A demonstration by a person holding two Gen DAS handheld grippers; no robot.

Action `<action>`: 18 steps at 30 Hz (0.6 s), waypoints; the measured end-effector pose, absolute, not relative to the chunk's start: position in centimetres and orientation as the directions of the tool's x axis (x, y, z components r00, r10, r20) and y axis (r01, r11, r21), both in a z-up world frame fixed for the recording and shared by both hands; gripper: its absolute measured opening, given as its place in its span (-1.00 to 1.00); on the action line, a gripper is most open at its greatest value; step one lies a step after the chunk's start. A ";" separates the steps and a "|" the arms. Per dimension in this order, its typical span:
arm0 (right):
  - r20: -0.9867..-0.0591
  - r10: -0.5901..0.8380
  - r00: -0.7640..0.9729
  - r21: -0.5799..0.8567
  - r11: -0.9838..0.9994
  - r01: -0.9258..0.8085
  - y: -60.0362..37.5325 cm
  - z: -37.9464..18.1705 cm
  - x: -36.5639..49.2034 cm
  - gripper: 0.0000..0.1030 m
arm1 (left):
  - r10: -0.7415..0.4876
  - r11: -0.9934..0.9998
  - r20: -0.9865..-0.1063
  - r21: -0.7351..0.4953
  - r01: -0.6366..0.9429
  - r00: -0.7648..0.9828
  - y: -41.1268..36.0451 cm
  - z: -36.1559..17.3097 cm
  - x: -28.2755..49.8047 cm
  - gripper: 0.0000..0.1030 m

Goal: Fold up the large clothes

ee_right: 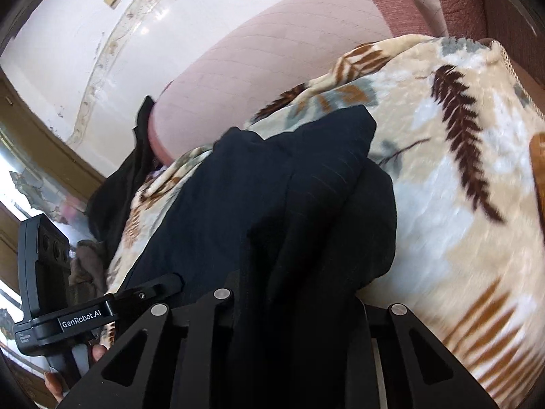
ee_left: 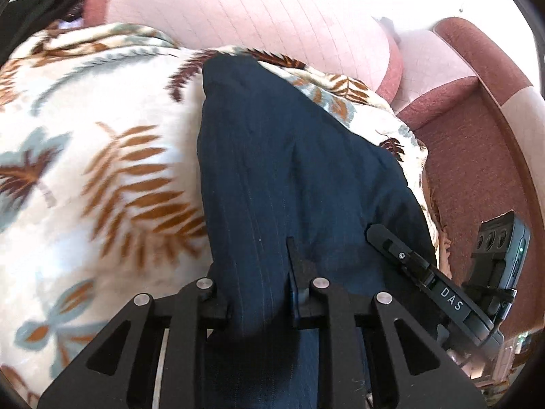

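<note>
In the left wrist view, our left tool (ee_left: 262,306) sits at the bottom centre of the frame, clamped on the garment (ee_left: 289,170), a dark navy pinstriped cloth that runs from between the fingers up through the middle of the frame. The garment lies on a leaf-print blanket (ee_left: 102,170) that fills the left half. A pink sofa (ee_left: 272,17) spans the top and right.

In the right wrist view, our right tool (ee_right: 293,306) at the bottom centre is clamped on a bunched fold of the same garment (ee_right: 272,187), which rises toward the frame's middle. The blanket (ee_right: 460,170) covers the right side, the sofa (ee_right: 272,51) curves across the top, and the left tool (ee_right: 143,293) shows at lower left
</note>
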State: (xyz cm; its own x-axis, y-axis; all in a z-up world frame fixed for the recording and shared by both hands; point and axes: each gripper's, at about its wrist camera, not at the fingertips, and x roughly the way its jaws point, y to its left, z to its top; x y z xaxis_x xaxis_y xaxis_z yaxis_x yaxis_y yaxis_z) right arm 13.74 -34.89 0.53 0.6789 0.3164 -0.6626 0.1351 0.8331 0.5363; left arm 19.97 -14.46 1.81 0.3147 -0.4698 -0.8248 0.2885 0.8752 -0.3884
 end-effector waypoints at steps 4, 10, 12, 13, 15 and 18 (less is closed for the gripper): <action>-0.637 0.378 0.672 0.574 0.814 0.086 -31.0 1.2 11.8 -0.59 | -0.432 0.896 -0.836 -0.355 0.266 0.338 -10.4 2.8 17.5 -0.62; -0.565 0.519 0.642 0.688 0.726 0.018 -25.7 -1.1 7.5 -0.56 | -0.410 0.910 -0.851 -0.358 0.211 0.327 -3.0 0.9 12.7 -0.56; -0.613 0.513 0.601 0.674 0.736 0.059 -24.6 -3.6 6.9 -0.50 | -0.405 0.914 -0.873 -0.377 0.151 0.271 -0.7 -2.0 12.2 -0.42; -0.652 0.481 0.586 0.647 0.756 0.100 -24.4 -4.9 6.6 -0.38 | -0.406 0.914 -0.884 -0.389 0.119 0.232 0.2 -3.4 12.3 -0.27; -0.649 0.467 0.601 0.667 0.729 0.153 -25.4 -5.9 5.8 -0.26 | -0.449 0.893 -0.869 -0.444 0.077 0.206 2.3 -4.3 12.0 -0.25; -0.629 0.417 0.656 0.691 0.686 0.227 -27.6 -4.5 4.1 -0.25 | -0.438 0.898 -0.851 -0.424 0.114 0.290 4.2 -1.8 11.2 -0.26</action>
State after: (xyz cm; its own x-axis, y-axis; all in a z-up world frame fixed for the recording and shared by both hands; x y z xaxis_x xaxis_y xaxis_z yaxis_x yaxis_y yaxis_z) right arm 4.09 -27.64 -4.47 0.6560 0.4168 -0.6293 0.2267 0.6864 0.6910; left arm 11.22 4.15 -1.77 0.2897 -0.4385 -0.8508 0.1137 0.8984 -0.4243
